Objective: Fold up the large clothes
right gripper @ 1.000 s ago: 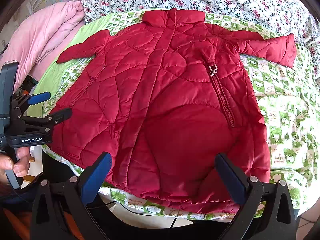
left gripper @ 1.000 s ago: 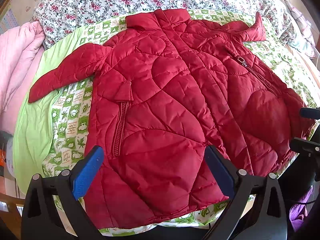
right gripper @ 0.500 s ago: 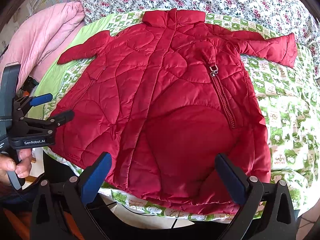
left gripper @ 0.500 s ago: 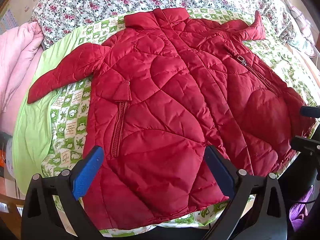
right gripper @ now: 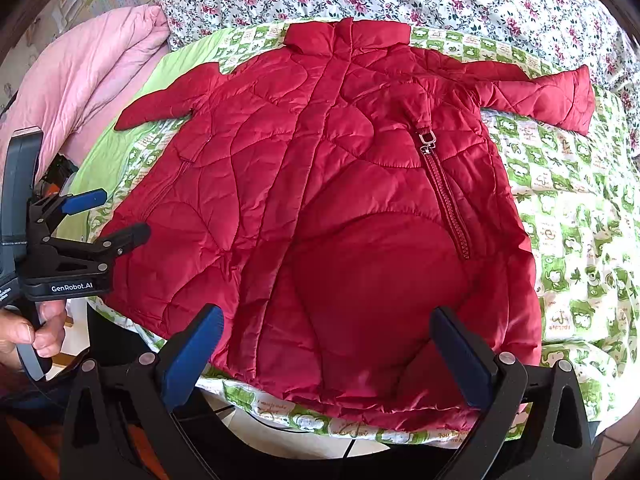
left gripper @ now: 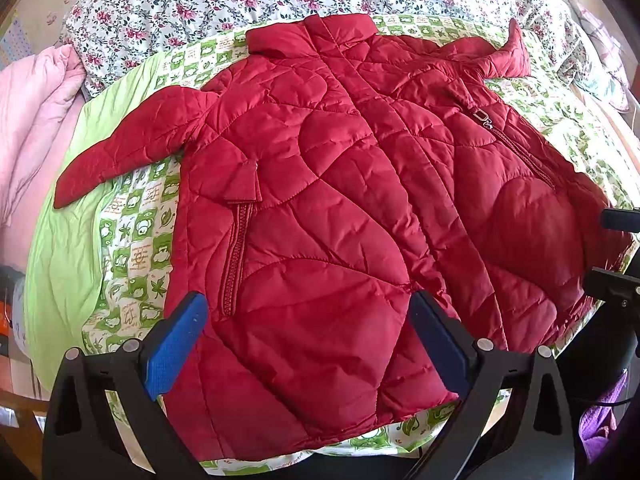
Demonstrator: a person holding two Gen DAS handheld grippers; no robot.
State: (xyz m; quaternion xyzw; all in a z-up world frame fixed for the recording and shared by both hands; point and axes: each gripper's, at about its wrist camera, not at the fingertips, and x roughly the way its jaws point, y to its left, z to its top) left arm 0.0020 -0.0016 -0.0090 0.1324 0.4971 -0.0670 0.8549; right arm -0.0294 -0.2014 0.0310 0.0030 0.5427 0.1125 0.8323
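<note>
Pink quilt (right gripper: 92, 68): soft, bunched, far left of and beyond the jaws; not part of the fold.
Left sleeve (left gripper: 132, 148): tapered quilted tube, angled out and down to the left, ahead-left of the left jaws, lying on the green sheet (left gripper: 60, 264).
Left gripper (left gripper: 308, 344): jaws spread wide, holding nothing; blue ribbed pads (left gripper: 176, 344) hang over the coat's near hem, left half.
Quilted red coat (left gripper: 340, 208): spread face up on the bed, collar away, hem towards the jaws; long axis runs straight ahead from both grippers. Puffy, slick nylon shell with wavy stitch lines; looks slippery and springy, likely to puff back after a fold.
Left pocket zip (left gripper: 236, 256): red toothed, just ahead of the left pad.
Centre placket (right gripper: 312, 128): closed strip from collar to hem, between the two grippers' lines of sight.
Right gripper (right gripper: 326, 352): jaws spread wide, holding nothing; poised over the hem, right half.
Right pocket zip (right gripper: 448, 200): metal puller at its upper end, ahead-right of the right jaws.
Right sleeve (right gripper: 544, 96): stretched out sideways, cuff far ahead-right; the right gripper is the nearer.
Checked green-and-white bedcover (right gripper: 580, 240): flat cotton print under the coat.
Judgement: each sleeve or side lies outboard of its own gripper, so folding inward towards the placket seems the likely start.
</note>
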